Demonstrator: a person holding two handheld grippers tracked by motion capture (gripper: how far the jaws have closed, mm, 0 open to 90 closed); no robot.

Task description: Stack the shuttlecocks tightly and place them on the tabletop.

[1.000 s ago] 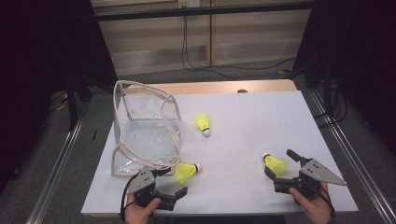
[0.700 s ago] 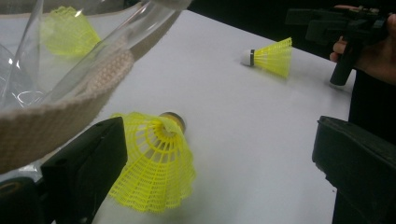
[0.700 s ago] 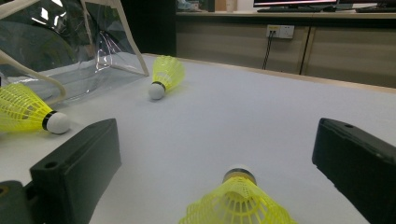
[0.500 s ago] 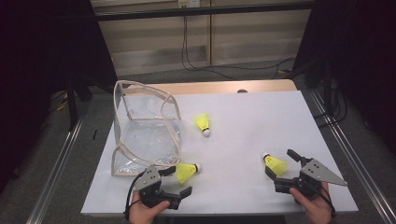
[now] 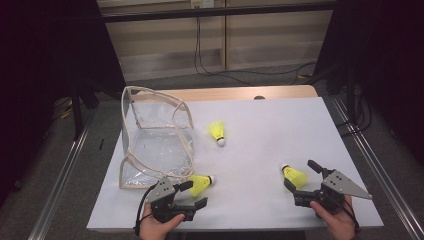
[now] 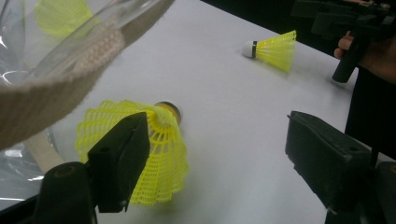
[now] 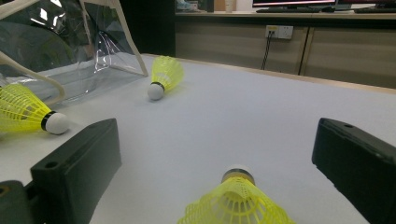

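Low over the table (image 5: 270, 130), both grippers (image 5: 192, 194) (image 5: 300, 174) gape beside shuttlecocks (image 5: 200, 184).

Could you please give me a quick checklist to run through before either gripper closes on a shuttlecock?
1. Left gripper open: ok, jaws apart.
2. Near-left shuttlecock between the left jaws: not ok; its skirt lies against one jaw, off centre.
3. Right gripper open: ok.
4. Near-right shuttlecock centred between the right jaws: ok, cork pointing away.
5. Clear bag open for dropping in: ok, its mouth stands up; the bag strap hangs close over the left gripper.
6. Third shuttlecock out of the way: ok, lying apart on the table.
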